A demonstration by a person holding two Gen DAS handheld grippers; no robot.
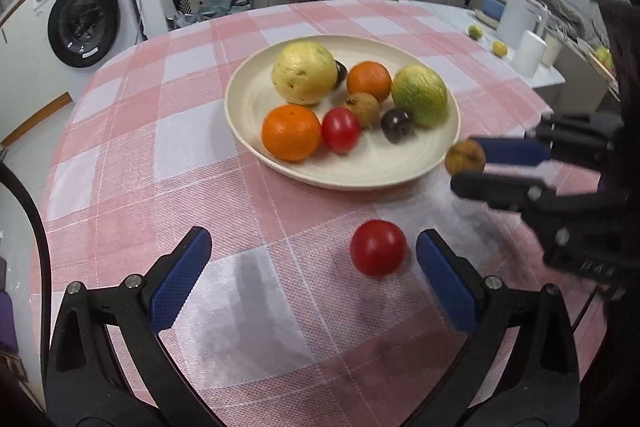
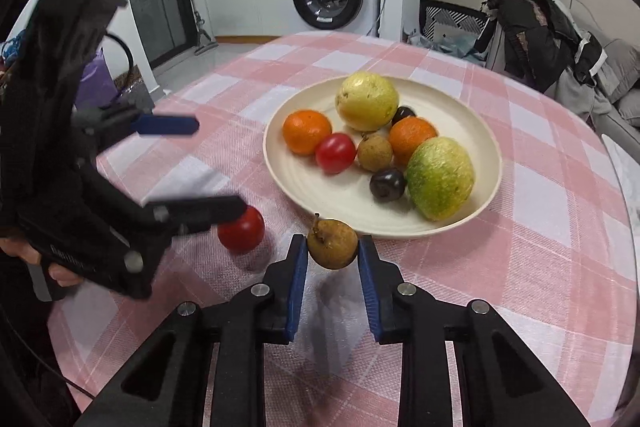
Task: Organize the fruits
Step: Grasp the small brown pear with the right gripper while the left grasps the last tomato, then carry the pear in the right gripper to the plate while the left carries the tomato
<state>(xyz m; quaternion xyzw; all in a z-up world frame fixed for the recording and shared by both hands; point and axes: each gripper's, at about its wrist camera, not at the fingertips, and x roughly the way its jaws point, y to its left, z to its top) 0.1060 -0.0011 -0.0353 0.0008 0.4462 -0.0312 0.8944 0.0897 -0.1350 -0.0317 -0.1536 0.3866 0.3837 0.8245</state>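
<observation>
Bare cloth [image 1: 208,155] left of the plate [image 1: 244,95] lies open; the loose tomato [image 1: 378,253] blocks the near side.

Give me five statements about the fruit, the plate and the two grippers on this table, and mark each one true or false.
1. The right gripper is shut on a small brown fruit. True.
2. The left gripper is clamped on the red tomato. False: its jaws stand wide open, and the tomato lies on the checked tablecloth near the right pad, ungripped.
3. The plate holds two oranges. True: one near the front rim, one further back.
4. The plate is empty. False: it holds several fruits, among them a second tomato.
5. The brown fruit in the jaws rests on the plate. False: it is held off the cloth, just outside the rim.
</observation>
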